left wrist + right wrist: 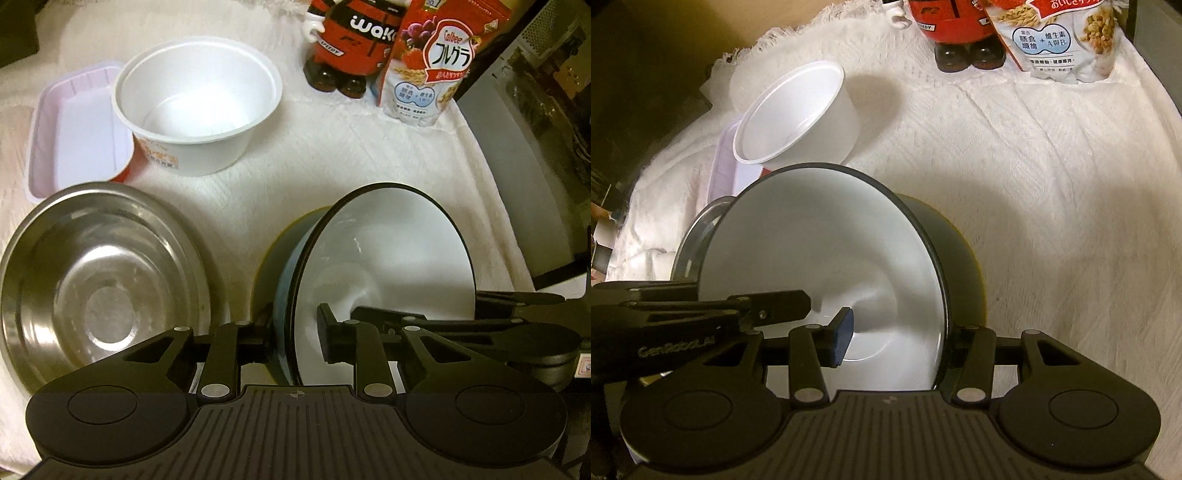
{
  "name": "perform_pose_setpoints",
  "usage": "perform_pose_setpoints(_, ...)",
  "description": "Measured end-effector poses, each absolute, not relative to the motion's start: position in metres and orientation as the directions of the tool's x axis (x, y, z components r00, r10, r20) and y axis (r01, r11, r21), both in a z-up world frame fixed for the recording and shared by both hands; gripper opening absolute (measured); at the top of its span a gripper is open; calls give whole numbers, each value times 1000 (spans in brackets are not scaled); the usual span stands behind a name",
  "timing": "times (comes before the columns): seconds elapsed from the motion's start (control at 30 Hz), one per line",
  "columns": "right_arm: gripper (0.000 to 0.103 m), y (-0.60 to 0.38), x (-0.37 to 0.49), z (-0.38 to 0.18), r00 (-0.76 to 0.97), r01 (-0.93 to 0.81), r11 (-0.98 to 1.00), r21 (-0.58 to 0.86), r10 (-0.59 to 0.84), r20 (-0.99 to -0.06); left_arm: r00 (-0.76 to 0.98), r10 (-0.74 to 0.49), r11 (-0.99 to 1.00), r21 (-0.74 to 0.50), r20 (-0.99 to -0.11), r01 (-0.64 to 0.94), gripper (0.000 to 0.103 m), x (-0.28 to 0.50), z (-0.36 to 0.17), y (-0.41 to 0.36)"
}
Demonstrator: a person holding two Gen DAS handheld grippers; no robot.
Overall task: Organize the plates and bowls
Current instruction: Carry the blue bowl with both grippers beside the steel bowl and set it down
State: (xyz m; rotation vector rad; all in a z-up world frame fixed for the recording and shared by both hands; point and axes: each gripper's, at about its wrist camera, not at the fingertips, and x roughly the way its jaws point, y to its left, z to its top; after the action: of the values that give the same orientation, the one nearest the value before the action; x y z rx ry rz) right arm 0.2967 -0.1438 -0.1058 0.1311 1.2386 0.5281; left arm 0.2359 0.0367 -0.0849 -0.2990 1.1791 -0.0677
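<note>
Looks down on a counter covered by a white cloth [369, 155]. Near the middle, tipped up on edge: an enamel bowl [388, 258], white inside, blue outside, with a dark rim. Taken from two sides, probably to keep so wide a bowl steady while tilted.

On its left rim, the left gripper [293, 339], clamped with one finger on the blue outside and the other on the white inside. On its right rim, the right gripper [903, 339], straddling the wall the same way with jaws a little apart; cannot tell whether its pads press.

Close behind the bowl, a dark dish [964, 243] with a yellowish edge; touching or not, hard to say.

Just left, upright and open, a steel bowl [99, 280], possibly the one to nest with. Farther off on the left, a white disposable bowl [195, 103] leaning on a lilac tray [74, 133], seemingly gathered together.

At the far edge, out of the way, a red bottle [351, 37] and a cereal bag [443, 62].
</note>
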Motion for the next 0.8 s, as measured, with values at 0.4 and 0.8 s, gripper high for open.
perform_pose_setpoints(0.4,48,-152,300,-93,217,-330,870,366,447,-867,382,-200,965,-250,-902,-83,24,233,-77,39)
perform_pose_setpoints(0.8,47,-158,296,-86,260,-310,877,367,449,-855,399,-206,960,-263,-893,-93,24,233,-68,50)
